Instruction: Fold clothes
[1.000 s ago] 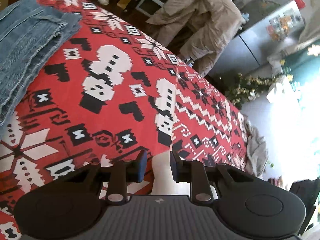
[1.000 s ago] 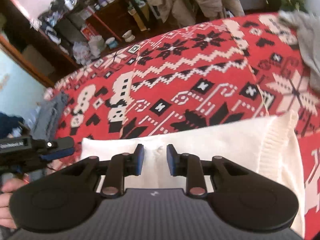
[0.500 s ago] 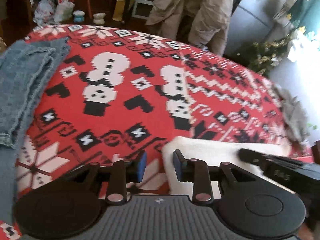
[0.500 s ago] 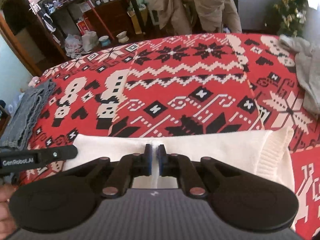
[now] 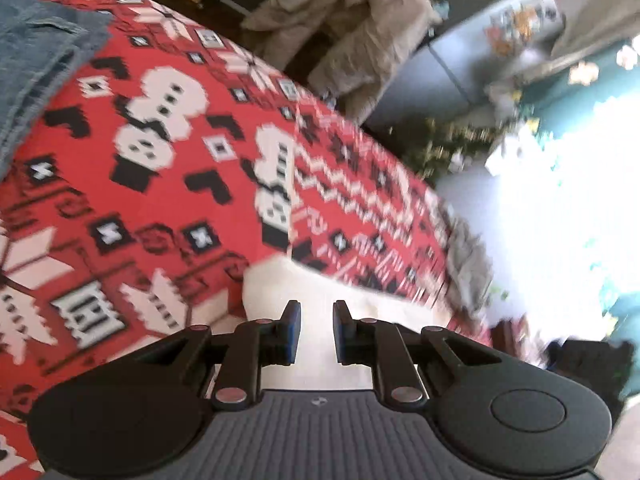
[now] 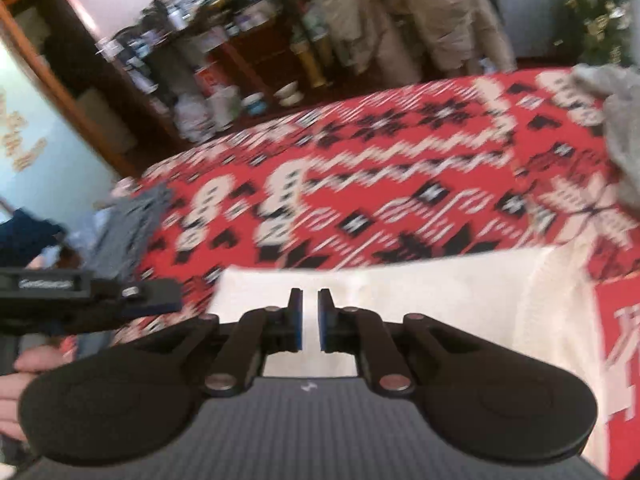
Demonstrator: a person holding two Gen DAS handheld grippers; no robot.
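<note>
The left gripper (image 5: 314, 330) hovered over the near left corner of the white knitted garment (image 6: 440, 304), its blue-padded fingers (image 5: 291, 332) spread apart with nothing between them. The right gripper (image 6: 310, 320) hung over the garment's near edge, its fingers (image 6: 297, 320) released with a narrow gap, the white knit showing through.

The garment lay flat as a long folded strip on the red blanket (image 5: 160, 184), a woolly spread patterned with white snowmen, black blocks, zigzags and snowflakes. A ribbed cuff or hem showed at the strip's right end.

Folded blue denim (image 5: 36, 64) sat at the blanket's far left, a rumpled grey cloth (image 6: 620, 128) at its right edge. White lettering on the left gripper's black body (image 6: 48, 284) was too blurred to read. A hand (image 6: 20, 384) gripped that tool. A beige coat (image 6: 408, 12) hung beyond the blanket.
</note>
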